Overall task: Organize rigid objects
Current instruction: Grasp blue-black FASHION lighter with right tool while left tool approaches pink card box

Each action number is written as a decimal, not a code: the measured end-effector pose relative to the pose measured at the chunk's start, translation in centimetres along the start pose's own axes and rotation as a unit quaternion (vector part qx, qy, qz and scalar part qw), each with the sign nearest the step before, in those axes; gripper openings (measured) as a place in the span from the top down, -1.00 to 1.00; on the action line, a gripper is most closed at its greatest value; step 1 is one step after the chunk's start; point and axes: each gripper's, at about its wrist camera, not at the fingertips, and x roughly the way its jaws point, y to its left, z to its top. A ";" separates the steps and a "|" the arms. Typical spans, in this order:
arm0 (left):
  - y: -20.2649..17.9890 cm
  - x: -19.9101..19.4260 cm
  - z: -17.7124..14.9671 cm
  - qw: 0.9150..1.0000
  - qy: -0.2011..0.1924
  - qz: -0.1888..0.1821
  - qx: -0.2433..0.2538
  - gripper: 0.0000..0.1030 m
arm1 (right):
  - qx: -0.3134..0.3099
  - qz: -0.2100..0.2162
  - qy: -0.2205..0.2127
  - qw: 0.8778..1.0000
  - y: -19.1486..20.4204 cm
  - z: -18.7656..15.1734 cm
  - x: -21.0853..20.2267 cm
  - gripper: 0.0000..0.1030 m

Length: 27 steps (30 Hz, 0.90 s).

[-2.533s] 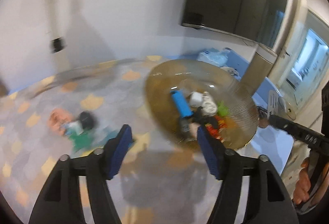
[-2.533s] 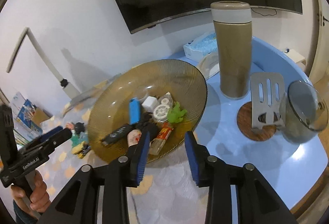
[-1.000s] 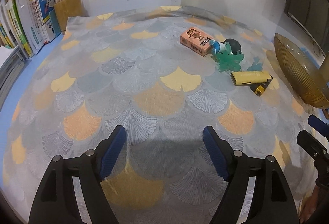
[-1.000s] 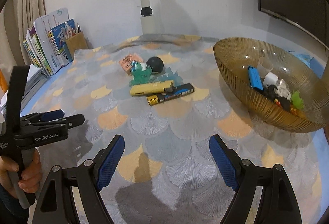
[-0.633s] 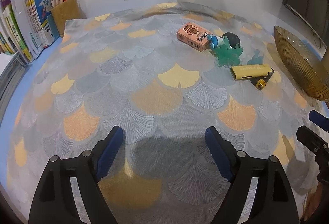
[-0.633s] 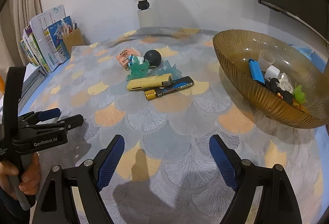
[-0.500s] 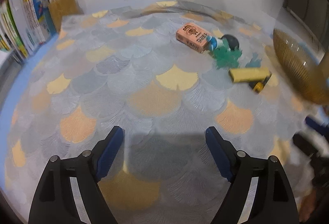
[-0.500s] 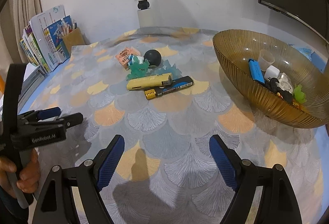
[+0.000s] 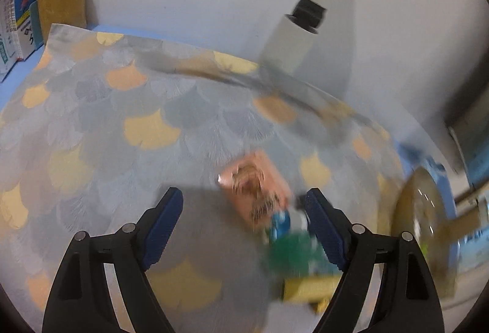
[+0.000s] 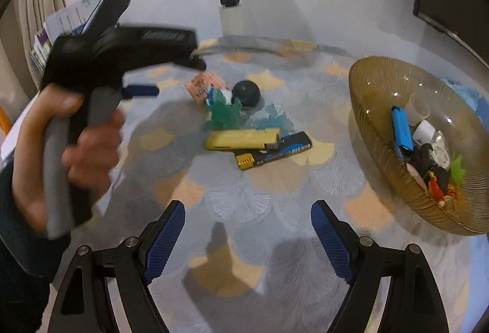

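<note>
Left wrist view is pretty smeared, but the left gripper (image 9: 243, 218) clearly has its jaws spread wide with nothing clamped, hanging over the scallop-patterned cloth (image 9: 146, 131). Sitting in the gap toward the right-hand finger is a pink box (image 9: 255, 191), and just below it there's a blue-and-white little thing (image 9: 282, 223) touching a green toy (image 9: 290, 253), too blurry to say more. A yellow block (image 9: 305, 287) lies under that, partly behind the finger. Right wrist view is much sharper: the right gripper (image 10: 247, 233) is also wide open and empty, above bare cloth. The loose pile sits in the middle of the cloth, well ahead of its fingertips: pink box (image 10: 203, 85), dark ball (image 10: 247, 92) just beside it, green toy (image 10: 224, 116) in front, then the yellow block (image 10: 241, 139) lying flat and touching a black-and-blue bar (image 10: 275, 151) angled beneath it. Off to the right stands an amber ribbed bowl (image 10: 382, 107), apart from the pile, already holding a blue stick (image 10: 402, 131), a white cube (image 10: 424, 131) and a jumble of small bits. On the left of that view a person's hand (image 10: 70, 149) grips the handle of the left gripper, which is raised and pointing toward the pile. Books and a pencil holder (image 9: 61, 3) stand at the far left edge by the wall.
</note>
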 end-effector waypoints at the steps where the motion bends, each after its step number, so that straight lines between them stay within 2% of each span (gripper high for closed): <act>1: -0.2 0.7 0.2 1.000 0.005 0.000 -0.002 -0.57 | 0.000 0.007 0.004 1.000 -0.2 -0.1 0.5 -0.62; 3: -0.8 2.4 0.6 1.000 0.022 0.017 0.000 -0.57 | 0.001 0.018 0.011 1.000 -0.3 -0.3 1.5 -0.62; 7: -1.5 3.7 0.2 0.998 0.006 0.063 0.005 -0.54 | 0.000 0.020 0.020 1.000 -0.4 -0.8 2.9 -0.62; 9: -1.6 4.3 0.1 0.998 0.006 0.068 0.008 -0.47 | -0.003 0.022 0.015 1.000 -0.3 -1.0 2.7 -0.62; 11: -1.9 4.4 0.0 0.998 -0.001 0.066 0.021 -0.09 | -0.001 0.029 0.005 1.000 -0.3 -1.0 2.4 -0.62; 12: -2.2 4.4 0.0 0.997 0.001 0.066 0.033 -0.05 | 0.001 0.030 0.003 1.000 -0.4 -1.0 2.3 -0.62; 13: -2.3 4.2 0.1 0.997 -0.002 0.069 0.044 0.14 | 0.005 0.029 0.005 1.000 -0.6 -0.9 2.4 -0.62; 15: -2.2 3.4 0.4 0.997 -0.008 0.053 0.058 0.31 | 0.017 0.027 0.011 0.999 -0.9 -0.8 2.7 -0.62; 16: -1.9 2.8 0.5 0.997 -0.011 0.043 0.062 0.67 | 0.028 0.025 0.020 0.999 -1.1 -0.6 2.8 -0.62; 17: -1.4 1.9 0.6 0.997 -0.017 0.038 0.068 0.82 | 0.037 0.024 0.028 0.999 -1.2 -0.3 2.9 -0.62; 20: 0.4 0.0 1.0 0.996 -0.023 0.030 0.079 0.83 | 0.063 0.033 0.061 0.996 -0.9 1.2 3.4 -0.62; 24: 3.6 -1.2 1.0 0.995 -0.015 0.023 0.094 0.83 | 0.102 -0.005 0.060 0.993 -1.2 2.6 4.9 -0.61; 27: 5.1 -0.8 0.2 0.995 0.009 0.006 0.098 0.83 | 0.121 -0.026 0.034 0.992 -1.1 3.4 5.5 -0.56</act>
